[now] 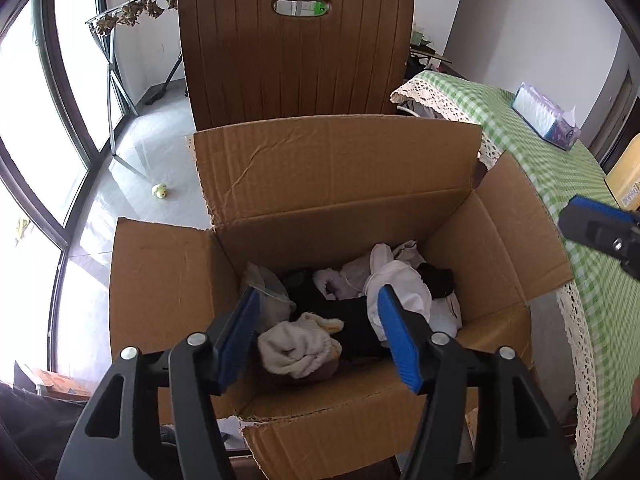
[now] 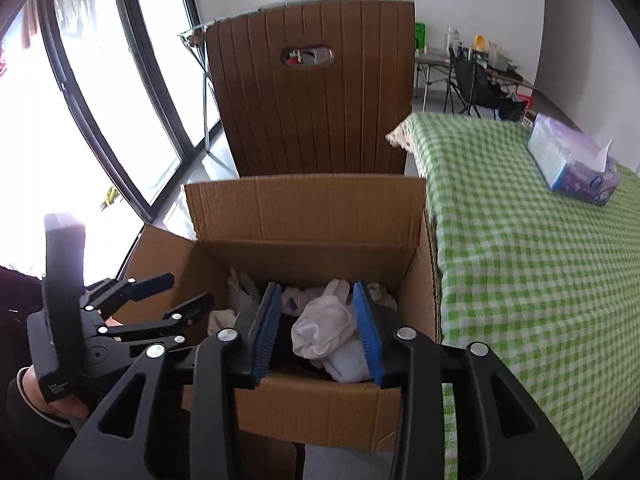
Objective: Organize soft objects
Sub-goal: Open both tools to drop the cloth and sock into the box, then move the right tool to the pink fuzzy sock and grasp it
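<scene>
Colours and patterns on record

Cardboard box [image 1: 332, 168]: plain tan. Chair [image 1: 296, 52]: brown, ribbed. Tablecloth [image 2: 520, 240]: green-and-white check. Tissue box [image 2: 572, 160]: purple. Gripper pads [image 1: 400, 336]: blue.

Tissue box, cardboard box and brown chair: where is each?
Tissue box [image 2: 572, 160]: right wrist view, on its top face.
Cardboard box [image 1: 336, 172]: left wrist view, on its raised back flap.
Brown chair [image 1: 296, 60]: left wrist view, on its backrest.
</scene>
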`<move>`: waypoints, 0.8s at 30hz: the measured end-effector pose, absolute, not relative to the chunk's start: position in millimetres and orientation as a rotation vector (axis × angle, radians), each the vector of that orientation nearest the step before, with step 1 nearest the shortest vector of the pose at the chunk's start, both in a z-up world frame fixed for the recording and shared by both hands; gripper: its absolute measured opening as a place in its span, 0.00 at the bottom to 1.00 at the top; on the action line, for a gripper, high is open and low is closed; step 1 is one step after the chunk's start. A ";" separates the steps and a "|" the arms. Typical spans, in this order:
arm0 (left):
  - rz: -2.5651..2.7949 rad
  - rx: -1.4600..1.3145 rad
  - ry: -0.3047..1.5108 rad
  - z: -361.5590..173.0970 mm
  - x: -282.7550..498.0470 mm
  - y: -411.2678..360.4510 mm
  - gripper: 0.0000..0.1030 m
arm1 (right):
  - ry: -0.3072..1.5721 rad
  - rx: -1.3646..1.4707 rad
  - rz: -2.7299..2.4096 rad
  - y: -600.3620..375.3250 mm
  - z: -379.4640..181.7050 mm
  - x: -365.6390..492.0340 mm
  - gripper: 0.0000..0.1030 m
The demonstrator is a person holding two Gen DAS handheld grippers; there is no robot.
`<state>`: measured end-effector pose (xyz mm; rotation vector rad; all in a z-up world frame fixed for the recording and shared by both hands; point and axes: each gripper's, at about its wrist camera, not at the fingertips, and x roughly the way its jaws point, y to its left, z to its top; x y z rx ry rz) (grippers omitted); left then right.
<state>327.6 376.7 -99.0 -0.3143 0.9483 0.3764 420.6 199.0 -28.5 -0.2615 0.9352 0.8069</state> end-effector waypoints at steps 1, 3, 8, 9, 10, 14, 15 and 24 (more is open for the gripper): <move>0.379 -0.322 0.949 -97.5 324.6 378.2 0.59 | 0.965 -0.269 0.796 200.7 -33.5 422.0 0.44; 0.385 -0.328 0.940 -92.7 318.2 381.3 0.64 | 1.029 -0.303 0.776 207.9 -47.7 426.9 0.62; 0.407 -0.324 0.886 -75.7 301.3 382.2 0.74 | 1.093 -0.374 0.754 223.0 -68.1 429.4 0.68; 0.406 -0.317 0.875 -72.7 300.5 380.2 0.75 | 1.092 -0.367 0.756 223.4 -68.2 428.1 0.68; 0.402 -0.309 0.865 -69.9 298.4 378.8 0.77 | 1.091 -0.353 0.763 222.8 -68.2 427.6 0.68; 0.400 -0.272 0.844 -59.8 298.1 371.4 0.81 | 1.088 -0.336 0.763 218.3 -68.6 428.0 0.71; 0.401 -0.266 0.835 -57.1 297.5 370.1 0.81 | 1.088 -0.334 0.760 216.4 -68.8 428.4 0.71; 0.455 -0.252 0.673 -40.4 285.0 354.5 0.87 | 0.930 -0.186 0.728 161.8 -32.8 425.9 0.71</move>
